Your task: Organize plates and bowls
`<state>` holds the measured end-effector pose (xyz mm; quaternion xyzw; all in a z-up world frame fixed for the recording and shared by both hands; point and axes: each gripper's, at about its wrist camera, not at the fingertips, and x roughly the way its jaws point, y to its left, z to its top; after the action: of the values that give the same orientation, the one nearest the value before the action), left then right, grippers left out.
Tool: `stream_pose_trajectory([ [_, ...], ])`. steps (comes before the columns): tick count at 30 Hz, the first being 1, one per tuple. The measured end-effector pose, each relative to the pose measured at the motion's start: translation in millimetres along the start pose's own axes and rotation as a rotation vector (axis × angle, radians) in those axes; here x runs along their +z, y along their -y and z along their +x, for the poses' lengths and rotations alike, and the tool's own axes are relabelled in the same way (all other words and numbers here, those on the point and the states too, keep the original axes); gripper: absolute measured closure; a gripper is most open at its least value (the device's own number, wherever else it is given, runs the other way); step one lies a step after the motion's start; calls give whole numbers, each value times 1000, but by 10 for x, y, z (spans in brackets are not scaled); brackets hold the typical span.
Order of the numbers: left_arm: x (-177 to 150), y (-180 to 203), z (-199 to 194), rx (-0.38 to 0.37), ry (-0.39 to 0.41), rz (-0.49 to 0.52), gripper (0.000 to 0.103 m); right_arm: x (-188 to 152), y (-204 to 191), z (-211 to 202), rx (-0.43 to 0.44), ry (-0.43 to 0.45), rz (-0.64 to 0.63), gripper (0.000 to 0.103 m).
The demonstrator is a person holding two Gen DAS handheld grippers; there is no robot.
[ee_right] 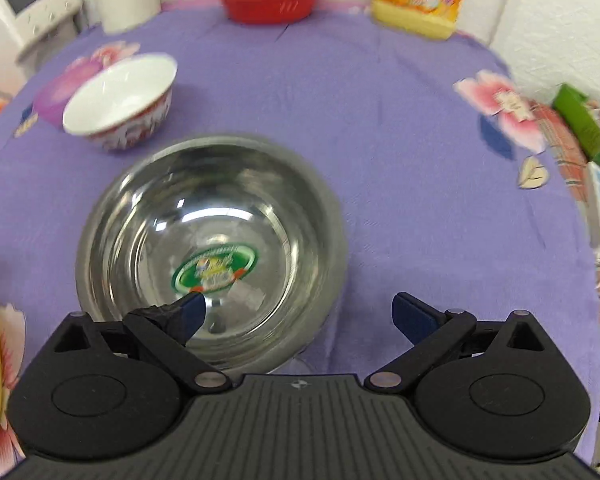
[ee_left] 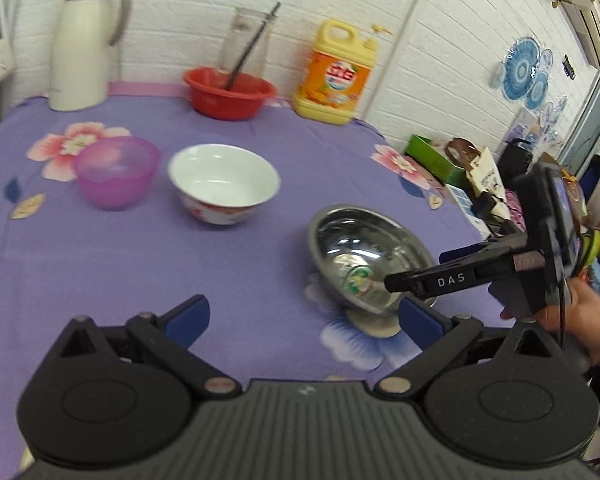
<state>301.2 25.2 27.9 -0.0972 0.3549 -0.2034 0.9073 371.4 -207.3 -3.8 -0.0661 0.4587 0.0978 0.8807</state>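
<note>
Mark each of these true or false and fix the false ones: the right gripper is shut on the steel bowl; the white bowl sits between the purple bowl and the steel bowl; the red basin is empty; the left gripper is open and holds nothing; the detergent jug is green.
1. The right gripper is shut on the steel bowl. False: its jaws are wide open, one finger inside the bowl and one outside the rim.
2. The white bowl sits between the purple bowl and the steel bowl. True.
3. The red basin is empty. False: a dark utensil stands in it.
4. The left gripper is open and holds nothing. True.
5. The detergent jug is green. False: it is yellow with an orange label.
</note>
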Motion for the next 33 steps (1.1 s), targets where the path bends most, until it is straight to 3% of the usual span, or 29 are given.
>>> stream_pose_trajectory([
  [5, 250, 109, 655, 1, -76, -66, 4, -116, 37, -62, -32, 153, 49, 0],
  [10, 324, 166, 1163, 54, -138, -66, 10, -235, 34, 77, -41, 199, 55, 0],
  [12, 329, 172, 1296, 59, -161, -56, 28, -249, 59, 112, -28, 212, 60, 0],
  [14, 321, 204, 1369, 62, -157, -38, 36, -256, 78, 150, -13, 214, 78, 0],
  [15, 315, 233, 1381, 56, -153, -16, 52, -250, 80, 166, 3, 214, 87, 0],
  [18, 287, 296, 1390, 54, -150, 14, 57, -276, 14, 180, 23, 239, 56, 0],
  [25, 113, 404, 1025, -4, -175, 1, 60, -460, -161, -65, 68, 243, 37, 2],
  [33, -384, 606, 508, -66, -242, 91, 60, -991, -346, -510, 90, 218, 28, 1],
])
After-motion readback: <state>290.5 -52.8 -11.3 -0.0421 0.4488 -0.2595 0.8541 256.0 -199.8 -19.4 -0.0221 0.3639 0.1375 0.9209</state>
